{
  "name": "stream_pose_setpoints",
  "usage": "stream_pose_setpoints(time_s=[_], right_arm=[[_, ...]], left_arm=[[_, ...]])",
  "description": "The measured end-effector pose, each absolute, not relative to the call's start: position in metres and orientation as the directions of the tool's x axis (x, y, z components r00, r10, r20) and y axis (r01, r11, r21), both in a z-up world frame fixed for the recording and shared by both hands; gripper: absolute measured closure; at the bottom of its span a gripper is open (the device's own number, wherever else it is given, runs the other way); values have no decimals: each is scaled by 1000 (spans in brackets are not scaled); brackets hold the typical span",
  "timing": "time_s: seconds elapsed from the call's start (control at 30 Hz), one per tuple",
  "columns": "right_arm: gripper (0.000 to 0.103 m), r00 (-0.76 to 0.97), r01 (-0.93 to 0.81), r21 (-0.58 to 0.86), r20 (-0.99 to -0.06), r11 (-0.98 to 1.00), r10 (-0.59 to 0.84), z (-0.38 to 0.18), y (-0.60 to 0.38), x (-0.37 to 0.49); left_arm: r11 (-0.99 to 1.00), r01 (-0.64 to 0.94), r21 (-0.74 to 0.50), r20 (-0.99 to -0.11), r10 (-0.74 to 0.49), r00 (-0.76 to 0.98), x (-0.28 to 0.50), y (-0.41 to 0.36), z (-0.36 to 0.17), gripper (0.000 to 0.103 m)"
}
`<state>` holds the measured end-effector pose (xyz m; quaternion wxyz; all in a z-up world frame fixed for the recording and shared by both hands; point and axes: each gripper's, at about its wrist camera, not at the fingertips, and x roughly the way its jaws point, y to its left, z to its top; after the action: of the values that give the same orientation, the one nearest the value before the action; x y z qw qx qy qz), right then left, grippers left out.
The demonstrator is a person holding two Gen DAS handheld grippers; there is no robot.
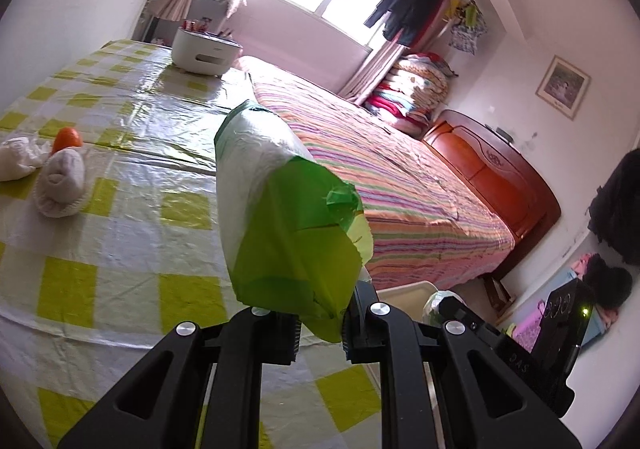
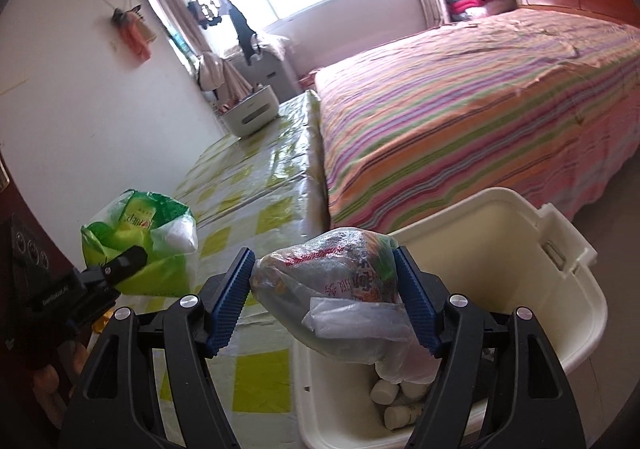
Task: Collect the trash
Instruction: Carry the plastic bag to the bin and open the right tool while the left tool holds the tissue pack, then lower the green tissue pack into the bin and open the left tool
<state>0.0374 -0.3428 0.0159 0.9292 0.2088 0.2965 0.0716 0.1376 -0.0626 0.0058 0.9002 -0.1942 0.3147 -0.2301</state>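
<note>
Left hand-held gripper [image 1: 318,333]: clenched on lower corner of green-white bag [image 1: 280,209], bag standing up over checked bench [image 1: 100,249]. Thin pinch; film could slip free, bag would fall on bench instead of in bin.

Rolled sock [image 1: 62,185], orange ball [image 1: 67,138], white cloth [image 1: 18,159] at 9 o'clock of bag; stray swing could knock them.

Right hand-held gripper [image 2: 326,299]: grasping clear plastic bag of wrappers [image 2: 340,289], jaws wide. Cream bin [image 2: 540,289] at 5 o'clock. Bag hangs above near rim; early release risks drop onto bench edge or floor.
</note>
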Motion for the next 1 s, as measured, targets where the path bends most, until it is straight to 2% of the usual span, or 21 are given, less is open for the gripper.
stream_pose_setpoints(time_s=[0.2, 0.43, 0.77, 1.0], right_arm=[[32, 822, 20, 446, -516, 895, 239, 15, -350, 36], [31, 879, 56, 448, -446, 892, 169, 32, -365, 21], [26, 962, 127, 472, -273, 872, 8, 58, -396, -15], [25, 959, 152, 491, -283, 858, -8, 47, -398, -14]], left_arm=[[810, 335, -481, -482, -564, 671, 136, -82, 4, 88], [798, 397, -454, -485, -595, 641, 130, -106, 3, 88], [759, 504, -412, -486, -651, 583, 123, -149, 3, 88], [741, 588, -325, -508, -661, 553, 111, -179, -2, 88]])
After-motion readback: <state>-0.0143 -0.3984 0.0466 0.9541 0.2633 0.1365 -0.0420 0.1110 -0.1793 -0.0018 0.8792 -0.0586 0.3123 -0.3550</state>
